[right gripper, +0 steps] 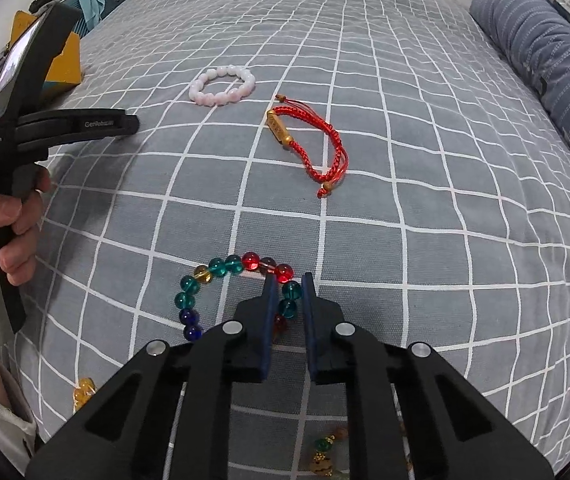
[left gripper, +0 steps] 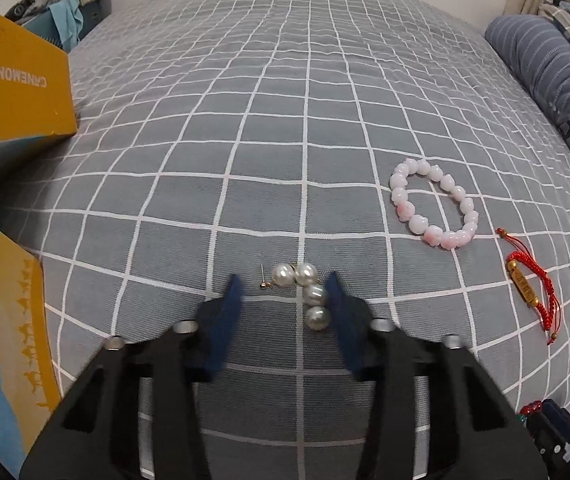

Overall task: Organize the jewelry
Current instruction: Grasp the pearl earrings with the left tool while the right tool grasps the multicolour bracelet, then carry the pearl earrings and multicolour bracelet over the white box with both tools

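In the left wrist view, pearl earrings (left gripper: pixel 305 292) lie on the grey checked bedspread (left gripper: pixel 269 128). My left gripper (left gripper: pixel 285 292) is open, its blue fingers on either side of the pearls. A pink bead bracelet (left gripper: pixel 433 202) and a red cord bracelet with a gold charm (left gripper: pixel 529 292) lie to the right. In the right wrist view, my right gripper (right gripper: pixel 288 282) is closed narrowly around a teal bead of the multicoloured glass bead bracelet (right gripper: pixel 221 280) on the bed. The pink bracelet (right gripper: pixel 223 86) and red cord bracelet (right gripper: pixel 309 140) lie farther off.
A yellow box (left gripper: pixel 13 80) stands at the left, and another box (left gripper: pixel 9 320) is near the left edge. A blue striped pillow (left gripper: pixel 557 76) lies at the right. More beaded pieces (right gripper: pixel 325 456) and a yellow bead (right gripper: pixel 84 390) lie near the front edge.
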Demonstrator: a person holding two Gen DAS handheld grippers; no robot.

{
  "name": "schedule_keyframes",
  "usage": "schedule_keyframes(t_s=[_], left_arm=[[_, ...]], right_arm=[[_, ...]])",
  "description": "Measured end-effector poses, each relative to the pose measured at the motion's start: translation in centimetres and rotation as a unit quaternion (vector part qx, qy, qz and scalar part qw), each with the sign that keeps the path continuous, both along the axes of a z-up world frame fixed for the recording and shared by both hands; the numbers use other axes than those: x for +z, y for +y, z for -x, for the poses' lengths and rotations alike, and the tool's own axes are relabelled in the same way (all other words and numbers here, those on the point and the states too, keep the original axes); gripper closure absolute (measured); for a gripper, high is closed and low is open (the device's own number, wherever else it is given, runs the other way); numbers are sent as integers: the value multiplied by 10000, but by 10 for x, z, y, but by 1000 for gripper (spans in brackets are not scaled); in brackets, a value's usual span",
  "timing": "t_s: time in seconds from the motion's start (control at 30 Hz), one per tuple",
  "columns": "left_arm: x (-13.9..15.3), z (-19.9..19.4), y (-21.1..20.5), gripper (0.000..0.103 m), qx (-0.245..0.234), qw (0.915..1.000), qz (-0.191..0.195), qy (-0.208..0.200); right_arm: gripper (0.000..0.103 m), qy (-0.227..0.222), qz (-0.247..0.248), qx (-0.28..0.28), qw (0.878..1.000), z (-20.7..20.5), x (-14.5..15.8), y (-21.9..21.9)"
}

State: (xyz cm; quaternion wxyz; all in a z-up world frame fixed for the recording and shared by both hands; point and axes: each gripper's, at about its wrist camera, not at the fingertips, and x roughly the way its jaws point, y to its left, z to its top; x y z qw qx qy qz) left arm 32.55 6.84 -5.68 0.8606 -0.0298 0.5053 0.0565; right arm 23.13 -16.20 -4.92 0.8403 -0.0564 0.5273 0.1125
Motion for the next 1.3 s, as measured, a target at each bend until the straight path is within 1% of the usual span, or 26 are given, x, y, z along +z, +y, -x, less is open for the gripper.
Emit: schedule_keyframes(t_s=[0.07,0.1,0.73,0.97,1.3], left_arm=[[1,0,2,82,2,10000,31,-7],[1,1,2,92,19,10000,32,-16],[11,12,2,92,63,9998,91,-136],[15,18,-1,92,40,9998,50,-174],[30,28,0,92,22,9996,68,-275]], right_arm=[[92,-18,8,1,10000,1,1,0],[92,-22,4,-1,10000,1,1,0],[94,-160,-78,-45,9998,6,14,-2],[94,-204,-100,-75,9997,9,19,-1],[94,-326,-104,-42,9994,19,34,4]])
